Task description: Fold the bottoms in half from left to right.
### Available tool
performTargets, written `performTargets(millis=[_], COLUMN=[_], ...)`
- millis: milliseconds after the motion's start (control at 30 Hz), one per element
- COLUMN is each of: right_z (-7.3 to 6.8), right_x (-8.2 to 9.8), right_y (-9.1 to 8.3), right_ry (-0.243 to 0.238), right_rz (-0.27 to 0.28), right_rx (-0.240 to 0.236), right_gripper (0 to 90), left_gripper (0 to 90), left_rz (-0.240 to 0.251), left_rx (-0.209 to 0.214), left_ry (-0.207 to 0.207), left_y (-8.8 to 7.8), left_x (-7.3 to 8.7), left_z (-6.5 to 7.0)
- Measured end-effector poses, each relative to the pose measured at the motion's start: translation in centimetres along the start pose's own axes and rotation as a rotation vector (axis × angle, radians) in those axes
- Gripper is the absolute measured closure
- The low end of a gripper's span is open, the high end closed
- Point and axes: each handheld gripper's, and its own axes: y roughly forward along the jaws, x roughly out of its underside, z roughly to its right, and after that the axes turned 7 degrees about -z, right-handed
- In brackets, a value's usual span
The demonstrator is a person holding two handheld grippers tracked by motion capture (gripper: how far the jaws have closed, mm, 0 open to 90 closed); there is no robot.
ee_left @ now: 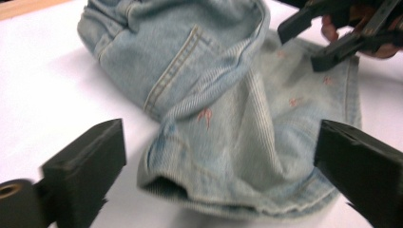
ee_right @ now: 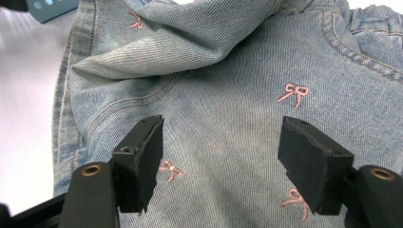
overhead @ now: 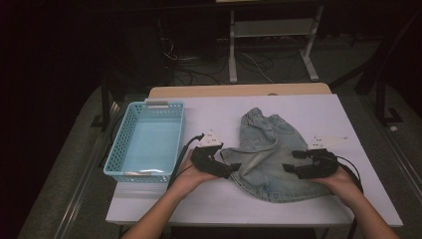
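1. Your left gripper sits at the left edge of the jeans, jaws spread wide and clamped on nothing; a folded hem lies between them, untouched.
2. Your right gripper rests over the jeans' right side, jaws apart above the bow-stitched denim, nothing pinched.
3. The jeans lie rumpled at the middle of the white table, right of the blue basket.

Light from above falls brightly on the white table while the room behind that table sinks into near-black, and in the left gripper view the denim shorts look soft and slightly blurred.
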Motion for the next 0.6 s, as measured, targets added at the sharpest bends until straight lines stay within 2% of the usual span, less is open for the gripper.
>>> performTargets(millis=[200, 400, 600], right_z=[-0.1, 0.0, -0.1], right_x=[0.0, 0.0, 0.0], right_y=[0.0, 0.0, 0.1], right_ry=[0.0, 0.003, 0.004], right_rz=[-0.001, 0.001, -0.002], right_rx=[-0.002, -0.005, 0.0], right_gripper=[31.1, 29.5, 28.4], left_gripper=[0.0, 0.0, 0.0], left_rz=[-0.021, -0.067, -0.104], left_rx=[-0.01, 0.006, -0.002], left_ry=[0.011, -0.019, -0.017], left_y=[0.0, 0.0, -0.4], left_x=[1.1, 3.2, 5.1], left_z=[0.4, 0.6, 1.1])
